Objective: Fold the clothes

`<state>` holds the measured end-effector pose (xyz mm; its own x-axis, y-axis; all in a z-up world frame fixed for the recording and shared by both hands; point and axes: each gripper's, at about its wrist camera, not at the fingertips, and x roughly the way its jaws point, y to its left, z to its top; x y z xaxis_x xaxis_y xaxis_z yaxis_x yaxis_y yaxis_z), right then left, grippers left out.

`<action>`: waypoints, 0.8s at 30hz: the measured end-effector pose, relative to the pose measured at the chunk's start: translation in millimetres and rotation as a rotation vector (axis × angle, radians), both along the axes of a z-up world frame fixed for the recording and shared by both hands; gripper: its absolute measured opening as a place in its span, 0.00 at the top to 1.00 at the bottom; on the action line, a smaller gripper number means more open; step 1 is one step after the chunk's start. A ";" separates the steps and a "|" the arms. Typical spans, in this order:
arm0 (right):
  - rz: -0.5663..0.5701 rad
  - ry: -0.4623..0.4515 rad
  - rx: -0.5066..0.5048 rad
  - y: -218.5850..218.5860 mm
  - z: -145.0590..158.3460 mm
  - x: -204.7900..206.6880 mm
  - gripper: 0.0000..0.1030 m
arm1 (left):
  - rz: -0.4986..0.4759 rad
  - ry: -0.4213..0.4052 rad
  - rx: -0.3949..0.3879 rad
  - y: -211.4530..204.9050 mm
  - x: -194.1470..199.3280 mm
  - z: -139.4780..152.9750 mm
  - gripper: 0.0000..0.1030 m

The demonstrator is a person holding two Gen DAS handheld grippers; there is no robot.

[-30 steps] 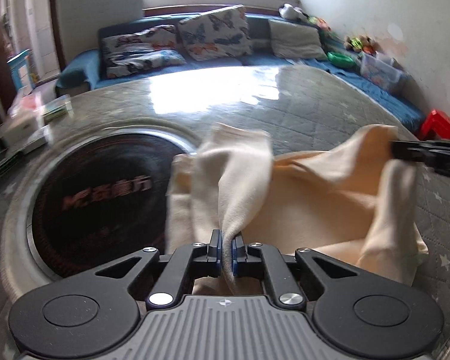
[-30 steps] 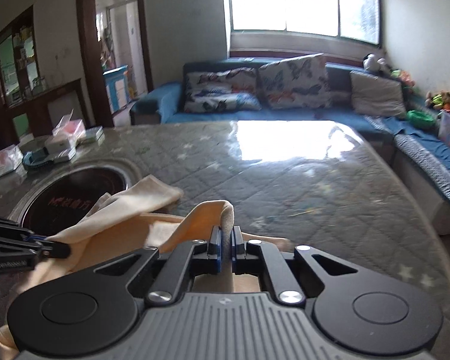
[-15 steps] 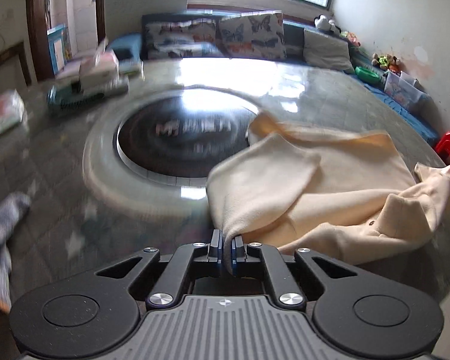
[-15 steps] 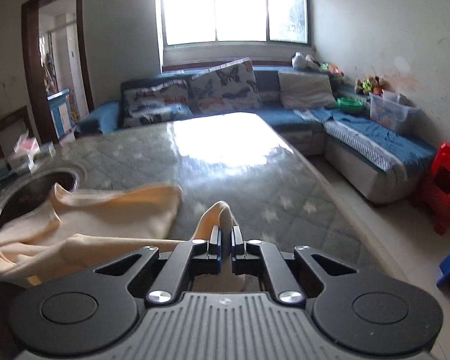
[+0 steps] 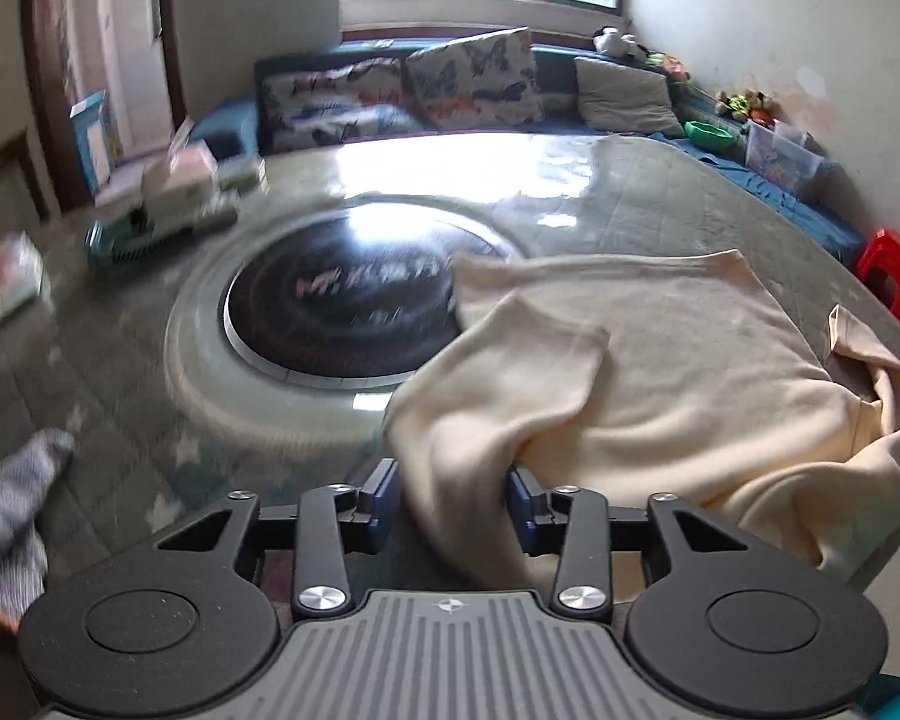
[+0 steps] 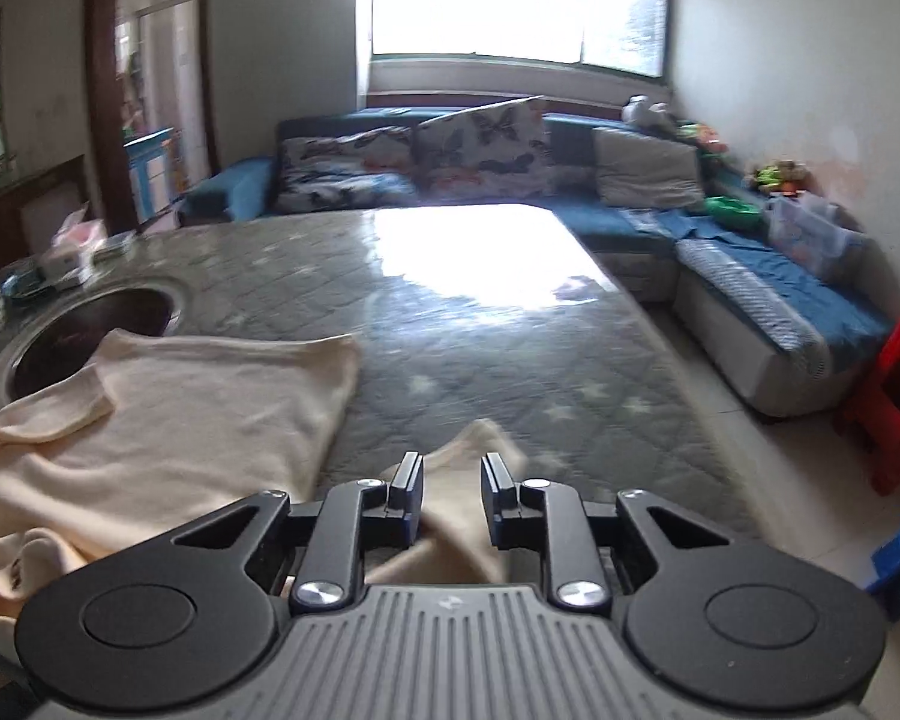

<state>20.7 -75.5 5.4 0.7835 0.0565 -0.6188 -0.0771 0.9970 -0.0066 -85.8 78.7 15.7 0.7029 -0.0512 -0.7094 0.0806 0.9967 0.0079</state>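
Observation:
A cream garment (image 5: 648,372) lies spread on the quilted table top, one part folded over itself. My left gripper (image 5: 453,492) is open at the table's near edge, with a fold of the garment lying loose between its fingers. In the right wrist view the garment (image 6: 198,414) lies to the left, and a corner of it sits between the fingers of my open right gripper (image 6: 450,477).
A round black inset (image 5: 342,306) sits in the table (image 6: 510,372) left of the garment. Boxes (image 5: 168,198) stand at the far left. A grey striped cloth (image 5: 6,510) lies at the near left. A blue sofa (image 6: 570,180) and red stool (image 6: 894,396) stand beyond.
Both grippers have opened and let go of the garment, which now lies flatter on the table. Both have drawn back toward the near edge.

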 end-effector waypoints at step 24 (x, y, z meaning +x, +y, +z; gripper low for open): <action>0.231 0.103 -0.052 77.0 -38.8 65.6 0.67 | 0.079 -0.060 0.001 42.7 32.4 -17.3 0.93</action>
<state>86.3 1.4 -33.4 0.6864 0.1923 -0.7014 -0.3054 0.9515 -0.0379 -53.4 121.4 -1.7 0.7462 0.0072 -0.6657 0.0008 0.9999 0.0116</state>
